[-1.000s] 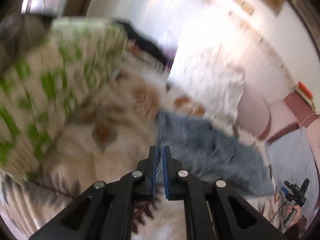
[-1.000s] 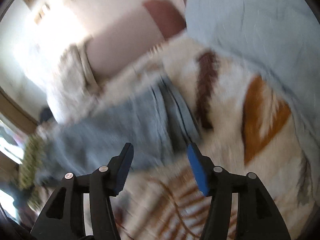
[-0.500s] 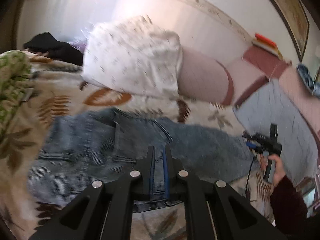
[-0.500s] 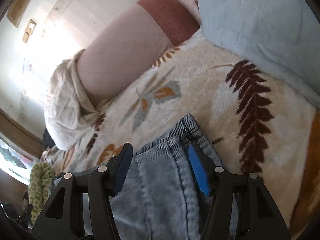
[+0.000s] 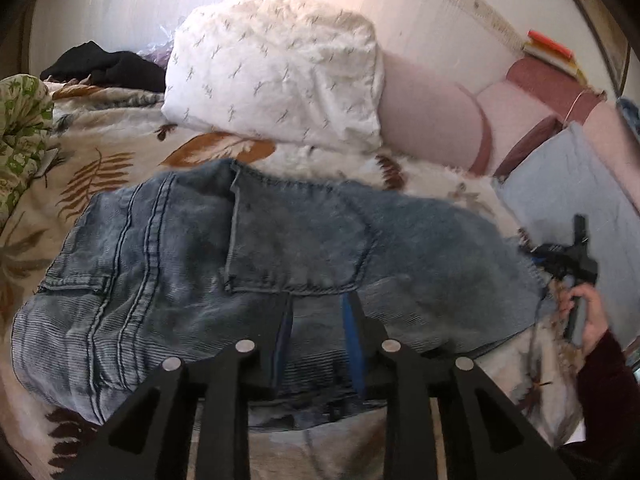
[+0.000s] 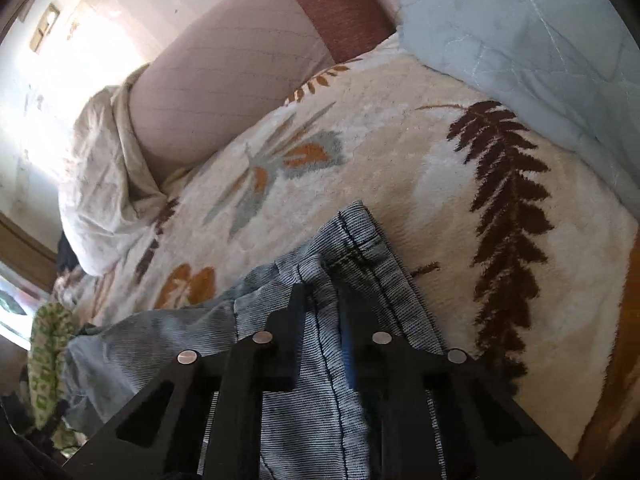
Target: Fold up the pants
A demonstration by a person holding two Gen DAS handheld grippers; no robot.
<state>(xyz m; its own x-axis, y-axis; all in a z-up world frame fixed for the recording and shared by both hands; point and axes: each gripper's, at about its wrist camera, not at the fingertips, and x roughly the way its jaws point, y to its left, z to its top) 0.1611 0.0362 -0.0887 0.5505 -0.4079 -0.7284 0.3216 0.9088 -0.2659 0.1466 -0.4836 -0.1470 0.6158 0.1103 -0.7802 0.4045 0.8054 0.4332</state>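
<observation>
Left gripper [image 5: 318,312]: the jaws are opening, standing at a narrow-to-moderate gap with blue pads on the inner faces. Denim of the pants [image 5: 248,256] fills the space between the fingers, just below the lower seam of a back pocket; the pads do not visibly press on the cloth. The fingertips sit over the seat area, pointing steeply down at it.

Right gripper [image 6: 326,300]: the jaws are drawn together on a bunched ridge of the pants [image 6: 320,360] — the fabric rises in a fold between the two black fingers, and a dark stitched seam runs straight down the gap. The grip is at the hem end of a leg, close to the stitched cuff that lies just beyond the fingertips.

Position of the pants: they lie spread across a cream fleece blanket [image 6: 400,184] with a brown and orange leaf print. In the left wrist view the waist and pocket end is nearest the left fingers, and the legs run away to the right, where the right gripper [image 5: 568,260] is seen in a person's hand [image 5: 588,312] with a dark red sleeve.

Surroundings: a white pillow [image 5: 280,72] and a pink bolster [image 5: 432,120] lie beyond the pants; a pale blue quilt [image 6: 528,32] lies to the right — touching the blanket's edge.
</observation>
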